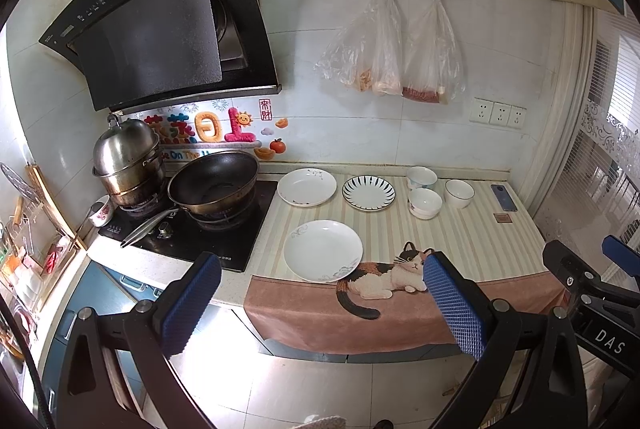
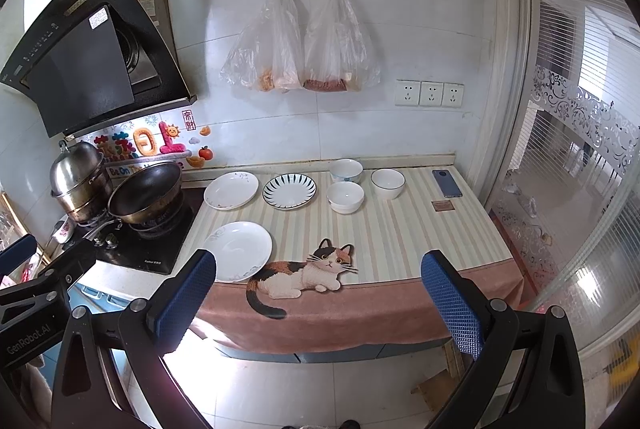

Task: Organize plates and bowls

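Note:
Three plates lie on the striped counter mat: a white plate near the front [image 1: 323, 250] [image 2: 239, 250], a white plate at the back left [image 1: 307, 186] [image 2: 231, 190], and a blue-striped plate [image 1: 368, 192] [image 2: 289, 191]. Three white bowls stand to their right: one at the back [image 1: 421, 177] [image 2: 346, 170], one in front of it [image 1: 425, 202] [image 2: 345, 197], one further right [image 1: 459, 193] [image 2: 387, 183]. My left gripper [image 1: 320, 303] and right gripper [image 2: 318, 303] are both open and empty, held in front of the counter edge, away from the dishes.
A black wok [image 1: 213, 185] [image 2: 146, 193] and a steel pot [image 1: 128, 161] [image 2: 80, 177] sit on the stove at the left. A phone [image 1: 503, 197] [image 2: 447, 183] and a small brown square [image 2: 442, 205] lie at the right. Plastic bags [image 2: 300, 45] hang on the wall.

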`<state>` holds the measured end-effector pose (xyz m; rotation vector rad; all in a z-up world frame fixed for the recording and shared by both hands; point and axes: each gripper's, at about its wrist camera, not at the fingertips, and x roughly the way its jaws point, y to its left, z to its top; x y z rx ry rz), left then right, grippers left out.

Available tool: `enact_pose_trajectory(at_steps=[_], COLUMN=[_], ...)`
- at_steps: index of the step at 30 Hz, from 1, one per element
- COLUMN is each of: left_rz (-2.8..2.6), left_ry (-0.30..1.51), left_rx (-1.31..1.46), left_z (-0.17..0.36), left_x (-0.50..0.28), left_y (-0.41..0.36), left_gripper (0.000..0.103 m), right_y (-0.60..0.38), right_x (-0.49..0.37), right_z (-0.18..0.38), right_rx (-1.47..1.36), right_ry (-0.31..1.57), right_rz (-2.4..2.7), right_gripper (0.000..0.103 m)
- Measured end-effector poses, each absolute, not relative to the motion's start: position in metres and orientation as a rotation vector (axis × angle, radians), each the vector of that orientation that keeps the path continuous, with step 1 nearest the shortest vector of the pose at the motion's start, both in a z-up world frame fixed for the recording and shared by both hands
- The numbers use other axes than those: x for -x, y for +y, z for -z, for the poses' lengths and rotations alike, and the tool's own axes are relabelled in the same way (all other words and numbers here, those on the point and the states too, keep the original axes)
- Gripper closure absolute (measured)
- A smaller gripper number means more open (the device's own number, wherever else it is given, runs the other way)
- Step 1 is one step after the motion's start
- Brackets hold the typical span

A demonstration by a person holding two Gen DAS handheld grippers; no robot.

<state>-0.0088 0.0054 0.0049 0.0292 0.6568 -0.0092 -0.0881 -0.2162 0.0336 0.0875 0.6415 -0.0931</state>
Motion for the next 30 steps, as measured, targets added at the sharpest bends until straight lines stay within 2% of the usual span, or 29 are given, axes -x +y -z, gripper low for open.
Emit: enact_pose_trajectory(at_steps=[30], left_rz=[0.007], left_ry=[0.654], left_rx=[-0.028], left_z=[-0.007], left_x=[-0.002], left_y=[0.001], left_gripper=[0.000], right_y=[-0.221], right_x=[0.073], right_z=[-0.038], right_rx=[-0.091], right_ry=[0.644], right_rz=[0.084], right_gripper=[0.000])
